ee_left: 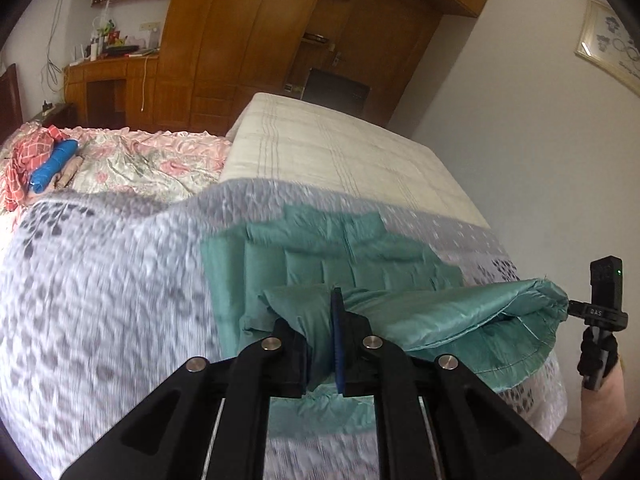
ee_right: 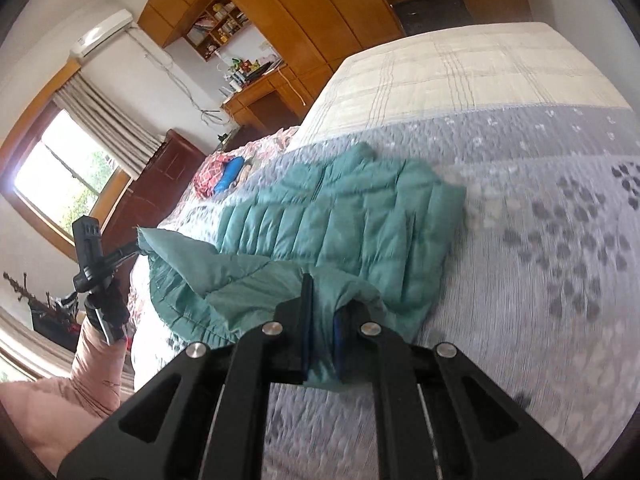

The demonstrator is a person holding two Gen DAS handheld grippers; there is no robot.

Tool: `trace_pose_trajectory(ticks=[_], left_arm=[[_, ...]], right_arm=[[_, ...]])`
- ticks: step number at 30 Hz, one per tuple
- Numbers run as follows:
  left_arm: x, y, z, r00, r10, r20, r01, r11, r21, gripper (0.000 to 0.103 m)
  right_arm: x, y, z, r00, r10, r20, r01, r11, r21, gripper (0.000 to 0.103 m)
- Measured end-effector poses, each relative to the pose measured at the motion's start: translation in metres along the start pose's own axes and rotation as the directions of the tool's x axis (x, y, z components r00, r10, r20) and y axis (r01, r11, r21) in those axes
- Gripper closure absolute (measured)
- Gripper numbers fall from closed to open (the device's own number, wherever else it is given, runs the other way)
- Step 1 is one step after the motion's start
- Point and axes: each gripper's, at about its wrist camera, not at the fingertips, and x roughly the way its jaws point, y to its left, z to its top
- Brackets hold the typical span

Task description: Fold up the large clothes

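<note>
A teal quilted jacket (ee_left: 340,256) lies on the grey-and-white patterned bedspread (ee_left: 104,280); it also shows in the right wrist view (ee_right: 344,216). My left gripper (ee_left: 320,320) is shut on the jacket's near hem and holds it above the bed. My right gripper (ee_right: 322,312) is shut on the same hem further along. The lifted edge (ee_left: 480,320) stretches between the two grippers. The right gripper shows at the right in the left wrist view (ee_left: 576,306), and the left gripper shows at the left in the right wrist view (ee_right: 132,248).
A cream plaid cover (ee_left: 332,148) lies on the far half of the bed. A floral quilt (ee_left: 152,160) with a red checked cloth (ee_left: 28,160) and a blue bundle (ee_left: 52,166) is at the far left. Wooden wardrobes (ee_left: 248,40) stand behind. A white wall (ee_left: 540,160) is on the right.
</note>
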Motion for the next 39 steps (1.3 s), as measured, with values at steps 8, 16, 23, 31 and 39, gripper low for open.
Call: trace_pose_trajectory(ticks=[8,16,23,31,39], left_arm=[[0.080,0.027,0.048,0.998,0.044,-0.048,-0.047,0.997,-0.056,0.094],[0.155,0.059,0.069,0.986,0.075,-0.148,-0.094,0.988,-0.125,0.094],[0.205,0.078,0.076,0.970,0.072,-0.234,-0.115,0.978,-0.173,0.092],[0.213,0.104,0.081,0.957,-0.082,-0.280,-0.021,0.938,-0.345,0.088],[0.167,0.125,0.081,0.952,-0.235,-0.195,0.123,0.880,-0.459,0.079]], right_arm=[[0.059,-0.038,0.072,0.999,-0.006,-0.050,0.010,0.998,0.063,0.096],[0.122,-0.074,0.115,0.992,-0.017,-0.123,0.032,0.992,0.125,0.096],[0.162,-0.107,0.131,0.986,-0.013,-0.169,0.050,0.975,0.218,0.096],[0.166,-0.138,0.129,0.985,0.069,-0.158,-0.007,0.932,0.363,0.089],[0.128,-0.138,0.126,0.992,0.096,-0.084,-0.059,0.930,0.363,0.070]])
